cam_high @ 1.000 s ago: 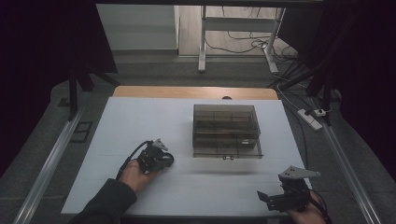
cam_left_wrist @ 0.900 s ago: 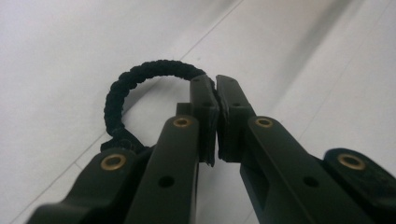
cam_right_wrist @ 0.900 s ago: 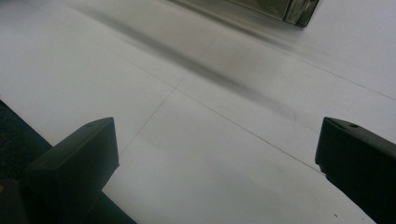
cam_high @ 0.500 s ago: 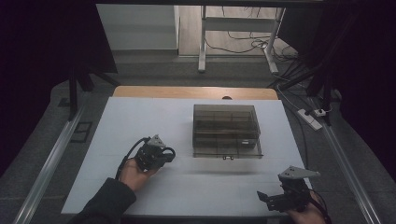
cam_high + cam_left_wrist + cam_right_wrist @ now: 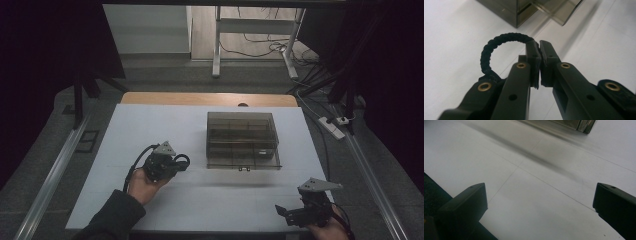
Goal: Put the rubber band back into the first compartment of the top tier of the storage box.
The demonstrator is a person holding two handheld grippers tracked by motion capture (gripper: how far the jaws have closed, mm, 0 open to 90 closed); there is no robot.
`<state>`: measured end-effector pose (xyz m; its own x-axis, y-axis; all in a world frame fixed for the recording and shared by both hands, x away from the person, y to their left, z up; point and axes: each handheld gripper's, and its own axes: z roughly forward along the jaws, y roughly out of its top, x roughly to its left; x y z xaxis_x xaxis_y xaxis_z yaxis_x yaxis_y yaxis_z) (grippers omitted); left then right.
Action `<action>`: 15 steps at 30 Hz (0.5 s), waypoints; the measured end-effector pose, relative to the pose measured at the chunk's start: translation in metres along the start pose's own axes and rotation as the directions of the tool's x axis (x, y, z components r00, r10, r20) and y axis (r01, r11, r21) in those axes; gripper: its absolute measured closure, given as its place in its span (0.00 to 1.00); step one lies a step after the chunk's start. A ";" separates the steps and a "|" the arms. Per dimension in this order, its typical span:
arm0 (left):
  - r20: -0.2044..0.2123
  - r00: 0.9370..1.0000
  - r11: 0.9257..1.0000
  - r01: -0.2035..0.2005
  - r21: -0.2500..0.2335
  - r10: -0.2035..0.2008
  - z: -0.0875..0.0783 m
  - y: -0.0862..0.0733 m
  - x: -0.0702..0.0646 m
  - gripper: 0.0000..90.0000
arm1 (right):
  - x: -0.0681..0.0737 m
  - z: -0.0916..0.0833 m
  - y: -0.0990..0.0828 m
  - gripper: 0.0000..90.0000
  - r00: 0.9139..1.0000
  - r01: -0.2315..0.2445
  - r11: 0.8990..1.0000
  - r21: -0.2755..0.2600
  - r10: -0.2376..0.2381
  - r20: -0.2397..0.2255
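The left gripper sits in the person's left hand, and its 2 jaws are pressed tight together. The right gripper is low near the right hand, with its jaws wide apart.

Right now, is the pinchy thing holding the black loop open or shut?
Shut. The left hand-held gripper has its jaws pressed together on the black braided loop.

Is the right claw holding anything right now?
No, in the right gripper view the right claw has its jaws wide apart over the bare white table.
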<state>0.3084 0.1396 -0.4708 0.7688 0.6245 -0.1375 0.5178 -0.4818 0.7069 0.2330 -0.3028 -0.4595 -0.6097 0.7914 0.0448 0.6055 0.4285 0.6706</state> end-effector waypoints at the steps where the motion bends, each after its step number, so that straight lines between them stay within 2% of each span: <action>1: 0.004 1.000 1.000 -0.003 -0.005 0.003 -0.001 0.002 -0.002 0.96 | 0.000 0.000 0.000 0.00 1.000 0.000 1.000 0.000 0.000 0.000; 15: 0.023 0.999 0.999 -0.037 -0.037 0.038 -0.005 0.019 -0.014 0.96 | 0.000 0.000 0.000 0.00 1.000 -0.008 1.000 -0.001 0.008 0.000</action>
<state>0.3054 0.1250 -0.4518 0.7965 0.5913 -0.1265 0.4745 -0.4814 0.7370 0.2332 -0.3033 -0.4596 -0.6049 0.7948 0.0498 0.6099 0.4221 0.6707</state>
